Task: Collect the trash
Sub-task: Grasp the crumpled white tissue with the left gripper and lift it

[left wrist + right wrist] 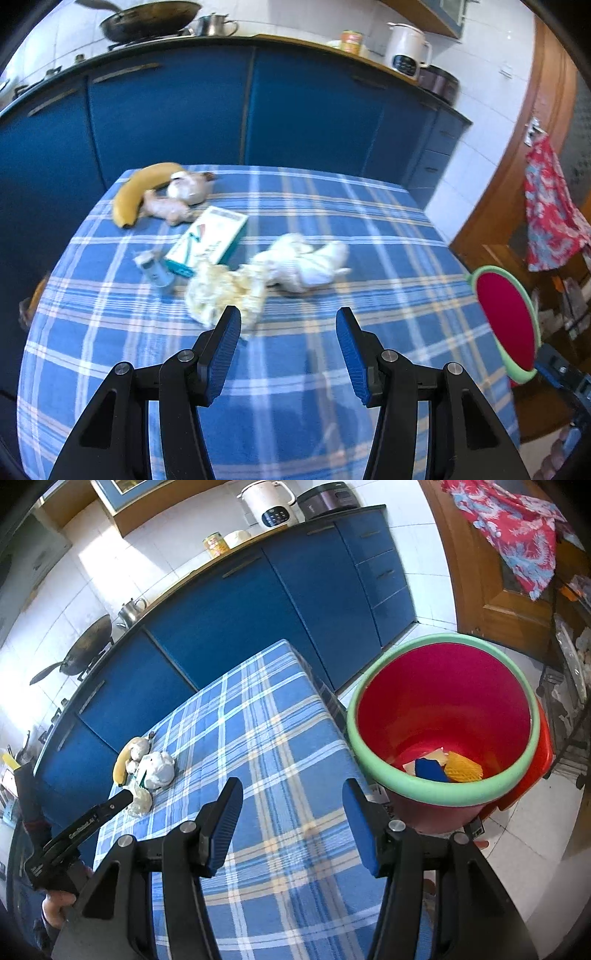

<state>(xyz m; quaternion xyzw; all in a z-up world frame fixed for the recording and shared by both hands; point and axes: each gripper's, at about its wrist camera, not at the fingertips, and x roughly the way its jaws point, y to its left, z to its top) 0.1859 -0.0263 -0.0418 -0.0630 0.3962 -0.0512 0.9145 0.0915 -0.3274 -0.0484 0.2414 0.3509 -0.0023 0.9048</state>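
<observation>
Trash lies on the blue plaid tablecloth (369,236): a crumpled yellowish paper wad (221,291), a crumpled white tissue (306,262), a teal-and-white carton (208,240) and a small crushed cup (157,271). My left gripper (288,332) is open and empty, its left fingertip just short of the paper wad. The right wrist view shows my right gripper (291,805) open and empty over the table's near right edge. Beside it is the red bin with a green rim (436,786), which has blue, yellow and beige scraps at the bottom. The left gripper (125,797) shows there by the wad (140,801).
A banana (138,188), ginger (166,210) and a garlic bulb (188,188) lie at the table's far left. The bin (476,277) stands off the table's right edge. Blue cabinets (221,110) run behind, and a wooden door with a red cloth (550,214) is at the right.
</observation>
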